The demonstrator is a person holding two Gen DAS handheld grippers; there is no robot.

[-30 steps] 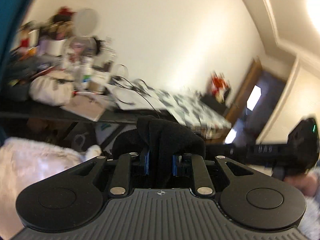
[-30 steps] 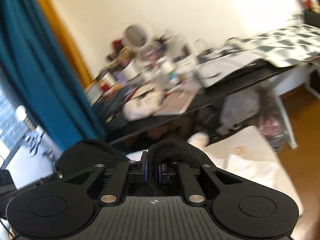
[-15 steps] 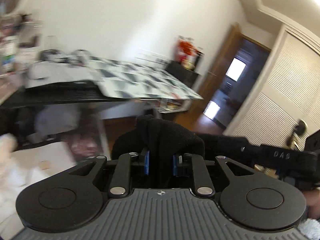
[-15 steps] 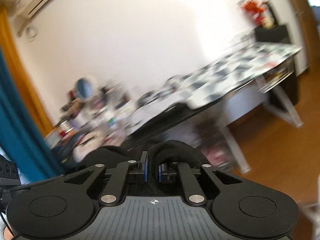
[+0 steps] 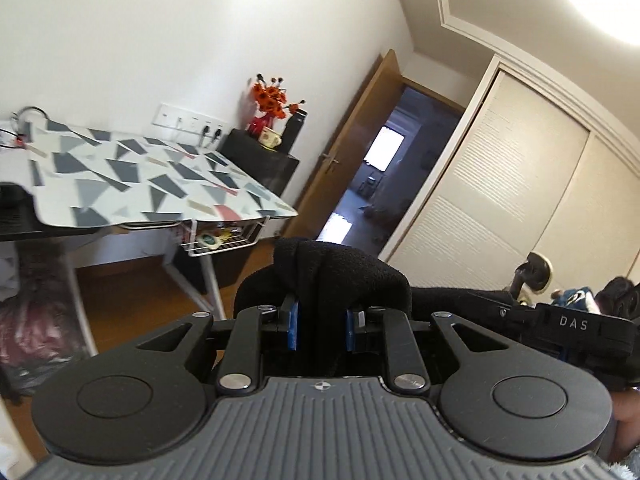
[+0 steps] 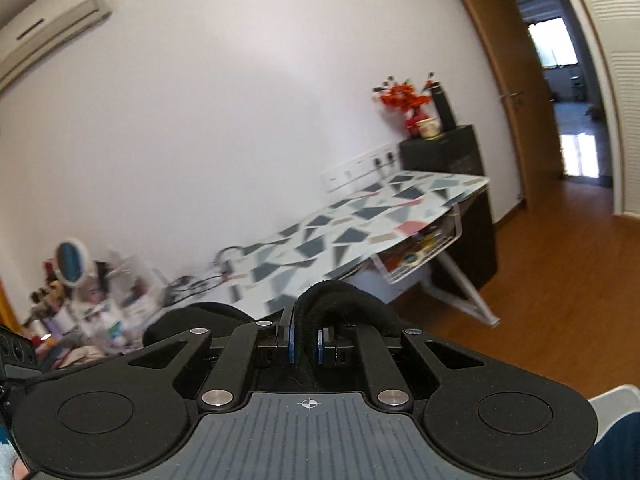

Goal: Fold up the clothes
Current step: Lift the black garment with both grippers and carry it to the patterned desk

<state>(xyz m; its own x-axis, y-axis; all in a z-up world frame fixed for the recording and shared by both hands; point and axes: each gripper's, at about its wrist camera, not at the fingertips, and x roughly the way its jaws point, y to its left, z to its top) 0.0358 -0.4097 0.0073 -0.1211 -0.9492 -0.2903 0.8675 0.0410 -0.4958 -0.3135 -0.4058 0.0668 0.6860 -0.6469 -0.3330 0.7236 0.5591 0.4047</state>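
Two grippers each pinch a fold of the same kind of black fleecy garment. In the left wrist view, the left gripper [image 5: 322, 328] sits at lower centre, its blue-padded fingers [image 5: 293, 326] pressed onto a thick bunch of the black garment [image 5: 340, 272], which bulges up and over the fingertips. The right gripper [image 5: 576, 326], marked "DAS", shows at the right edge of that frame, level with the left one.

In the right wrist view, the right gripper [image 6: 306, 346] is nearly pressed together, clamping a thinner roll of black garment [image 6: 340, 304] that arches over its tips at lower centre.

Beyond the cloth, a desk with a grey triangle-patterned mat [image 5: 132, 176] stands at centre left, a wire basket [image 5: 224, 238] hanging under its edge. Orange flowers [image 5: 272, 98], a mug [image 5: 270, 136] and a dark bottle [image 5: 294, 130] stand on a black cabinet [image 5: 264, 164] beside an open wooden door [image 5: 352, 148]. Louvred closet doors [image 5: 500, 200] fill the right side. An air conditioner [image 6: 48, 20] hangs at upper left of the right wrist view, with a cluttered tabletop and round mirror [image 6: 72, 262] at lower left.
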